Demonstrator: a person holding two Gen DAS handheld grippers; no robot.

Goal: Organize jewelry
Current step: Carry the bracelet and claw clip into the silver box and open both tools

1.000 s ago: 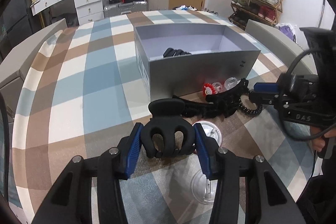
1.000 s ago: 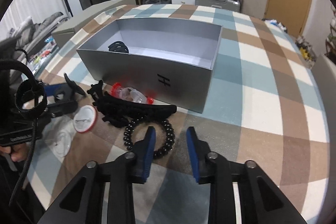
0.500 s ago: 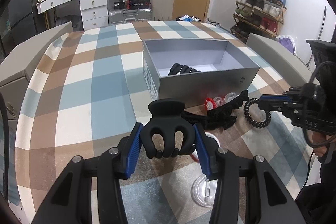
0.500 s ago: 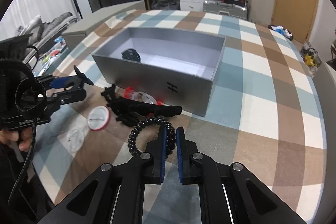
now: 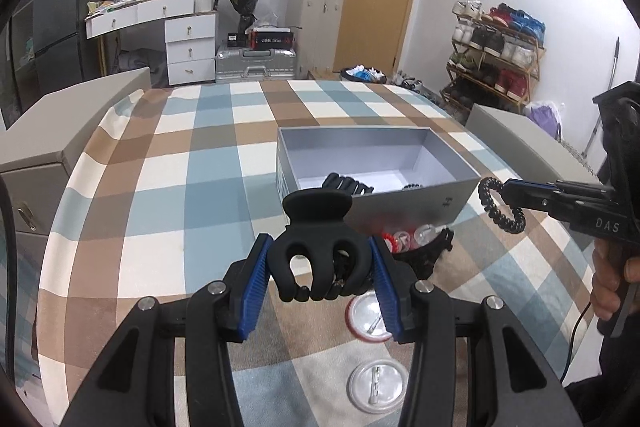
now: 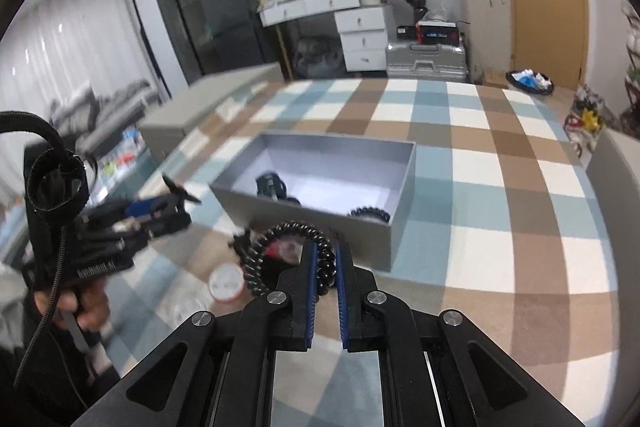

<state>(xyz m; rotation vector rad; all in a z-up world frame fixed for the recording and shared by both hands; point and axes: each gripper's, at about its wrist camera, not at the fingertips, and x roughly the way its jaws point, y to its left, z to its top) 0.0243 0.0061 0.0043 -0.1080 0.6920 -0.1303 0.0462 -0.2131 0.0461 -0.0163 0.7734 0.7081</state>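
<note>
A black coil hair tie [image 6: 288, 251] hangs clear of the checked surface [image 6: 500, 219], pinched in the right gripper [image 6: 325, 267] in front of the grey box [image 6: 400, 183]. The left gripper [image 5: 320, 267] clamps a black claw clip [image 5: 318, 247] above the round badges [image 5: 370, 315].

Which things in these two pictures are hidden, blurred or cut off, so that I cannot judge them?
- Left wrist view: the long black hair clip on the table is mostly hidden behind the claw clip held in the left tongs.
- Left wrist view: the red and clear pieces by the grey box are too small to name.
- Right wrist view: the items inside the box are blurred.
- Right wrist view: the coil hair tie covers the things behind it.
</note>
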